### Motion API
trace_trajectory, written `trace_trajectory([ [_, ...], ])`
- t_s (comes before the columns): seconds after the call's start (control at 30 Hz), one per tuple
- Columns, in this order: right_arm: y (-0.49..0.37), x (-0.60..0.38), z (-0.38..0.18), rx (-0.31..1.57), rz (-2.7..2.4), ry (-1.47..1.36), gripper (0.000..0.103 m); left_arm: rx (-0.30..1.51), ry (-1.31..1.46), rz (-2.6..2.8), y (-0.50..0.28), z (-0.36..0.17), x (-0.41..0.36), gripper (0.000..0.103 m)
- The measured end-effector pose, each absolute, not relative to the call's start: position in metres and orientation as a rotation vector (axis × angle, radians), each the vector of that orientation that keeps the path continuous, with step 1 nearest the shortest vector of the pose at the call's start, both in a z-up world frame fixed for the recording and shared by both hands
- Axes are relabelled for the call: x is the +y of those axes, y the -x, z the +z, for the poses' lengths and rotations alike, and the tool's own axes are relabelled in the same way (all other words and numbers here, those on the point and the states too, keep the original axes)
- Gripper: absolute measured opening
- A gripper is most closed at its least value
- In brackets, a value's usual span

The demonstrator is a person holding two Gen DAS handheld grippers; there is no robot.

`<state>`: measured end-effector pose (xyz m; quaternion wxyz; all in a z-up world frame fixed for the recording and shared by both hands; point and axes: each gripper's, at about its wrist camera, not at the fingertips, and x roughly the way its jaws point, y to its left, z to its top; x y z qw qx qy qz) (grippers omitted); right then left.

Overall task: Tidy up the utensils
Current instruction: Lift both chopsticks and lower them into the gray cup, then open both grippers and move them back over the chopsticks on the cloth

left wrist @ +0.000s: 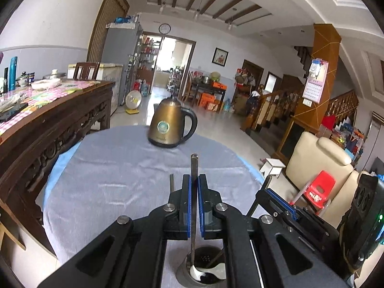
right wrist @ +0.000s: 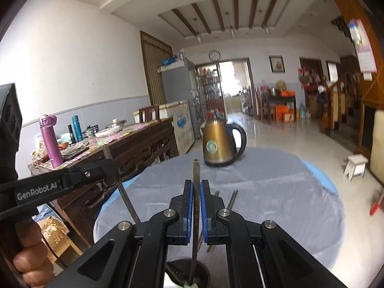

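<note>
In the left wrist view my left gripper (left wrist: 194,180) is shut on a metal chopstick (left wrist: 194,168) that stands upright. Its lower end reaches into a round metal utensil holder (left wrist: 184,272) with a white spoon (left wrist: 198,272) inside. My right gripper (right wrist: 196,184) is shut on a second metal chopstick (right wrist: 196,170), whose lower end also dips into the holder (right wrist: 206,276). Each gripper shows in the other's view: the right gripper (left wrist: 267,192) at the right, the left gripper (right wrist: 108,165) at the left with its chopstick (right wrist: 127,199). More loose chopsticks (right wrist: 232,199) lie on the grey cloth.
A brass-coloured electric kettle (left wrist: 168,124) stands at the far side of the round table, which is covered by a grey cloth (left wrist: 108,180). A carved wooden sideboard (left wrist: 48,129) with bottles and bowls runs along the left. A cream armchair (left wrist: 319,165) and a red stool (left wrist: 319,189) are on the right.
</note>
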<state>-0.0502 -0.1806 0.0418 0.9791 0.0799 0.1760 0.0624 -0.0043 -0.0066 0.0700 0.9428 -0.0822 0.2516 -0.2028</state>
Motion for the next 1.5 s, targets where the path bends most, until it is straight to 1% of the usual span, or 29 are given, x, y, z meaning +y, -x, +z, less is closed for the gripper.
trace_trajectory([
  [0.23, 0.053, -0.19, 0.033, 0.387, 0.127, -0.19, 0.007, 0.558, 0.17, -0.436, 0.005, 0.06, -0.009, 0.005],
  [0.37, 0.05, -0.194, 0.032, 0.428, 0.149, -0.224, 0.009, 0.567, 0.175, -0.455, 0.007, 0.061, -0.007, 0.005],
  [0.43, 0.048, -0.198, 0.032, 0.448, 0.167, -0.26, 0.012, 0.562, 0.177, -0.455, 0.009, 0.062, -0.005, 0.006],
  [0.5, 0.048, -0.203, 0.032, 0.444, 0.163, -0.284, 0.013, 0.541, 0.161, -0.439, 0.012, 0.065, -0.002, 0.006],
  [0.6, 0.052, -0.212, 0.034, 0.429, 0.152, -0.315, 0.013, 0.514, 0.16, -0.424, 0.014, 0.07, 0.005, 0.013],
  [0.67, 0.054, -0.219, 0.036, 0.419, 0.148, -0.34, 0.013, 0.491, 0.159, -0.399, 0.016, 0.073, 0.011, 0.023],
  [0.73, 0.055, -0.226, 0.038, 0.408, 0.134, -0.36, 0.014, 0.475, 0.16, -0.381, 0.017, 0.075, 0.017, 0.026],
  [0.87, 0.053, -0.239, 0.039, 0.401, 0.098, -0.4, 0.014, 0.478, 0.176, -0.346, 0.011, 0.075, 0.028, 0.027],
  [1.13, 0.044, -0.263, 0.026, 0.437, 0.032, -0.468, 0.014, 0.573, 0.227, -0.272, -0.016, 0.049, 0.05, 0.027],
  [1.3, 0.027, -0.274, 0.008, 0.509, 0.018, -0.508, 0.014, 0.65, 0.227, -0.251, -0.035, 0.023, 0.054, 0.027],
  [1.5, 0.002, -0.283, -0.028, 0.629, 0.033, -0.561, 0.014, 0.758, 0.212, -0.225, -0.06, -0.013, 0.054, 0.027],
])
